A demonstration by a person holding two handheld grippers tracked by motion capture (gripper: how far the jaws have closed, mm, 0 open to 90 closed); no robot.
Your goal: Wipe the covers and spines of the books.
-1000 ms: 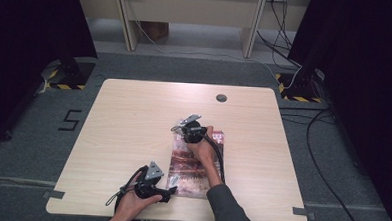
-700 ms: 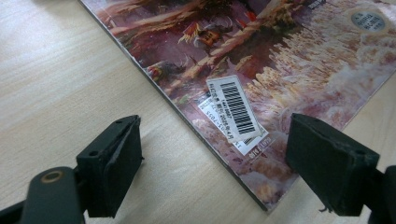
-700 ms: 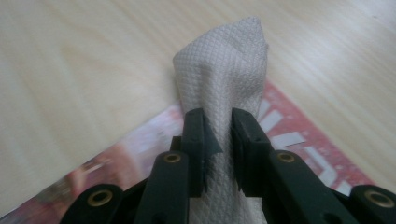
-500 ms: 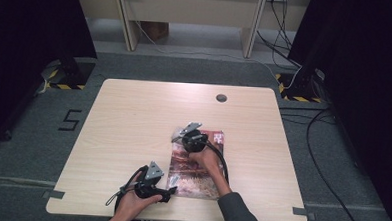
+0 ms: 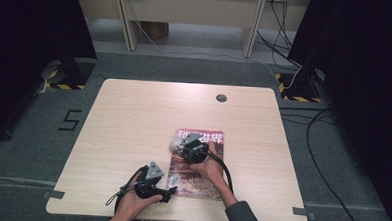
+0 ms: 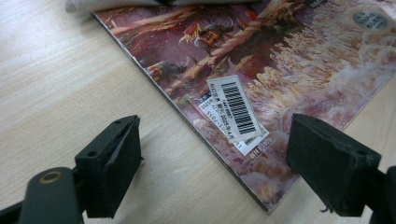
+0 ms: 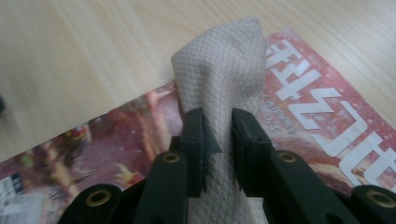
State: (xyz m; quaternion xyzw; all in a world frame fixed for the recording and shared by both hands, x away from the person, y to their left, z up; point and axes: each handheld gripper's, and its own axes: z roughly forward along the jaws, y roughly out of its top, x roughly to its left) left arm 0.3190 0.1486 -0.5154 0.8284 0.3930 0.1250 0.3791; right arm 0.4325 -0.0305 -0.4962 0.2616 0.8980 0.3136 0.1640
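Magazine [image 5: 197, 165] lies flat on the counter [image 5: 133, 118]. The right tool [image 7: 217, 135], clamped on a folded paper towel [image 7: 219, 60], has slid toward the magazine's top-left part, apparently touching it. The left tool [image 6: 215, 168] rests with jaws apart at its lower-left corner.

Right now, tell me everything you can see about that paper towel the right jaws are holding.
The paper towel is a beige, quilt-embossed sheet, bunched into a soft fold that stands up past the jaws. The right gripper pinches it about midway, jaws close together and pressing its sides. It sits over the magazine, near the cover's title end; in the high view it shows as a pale wad at the magazine's far left corner, at the cover's edge.
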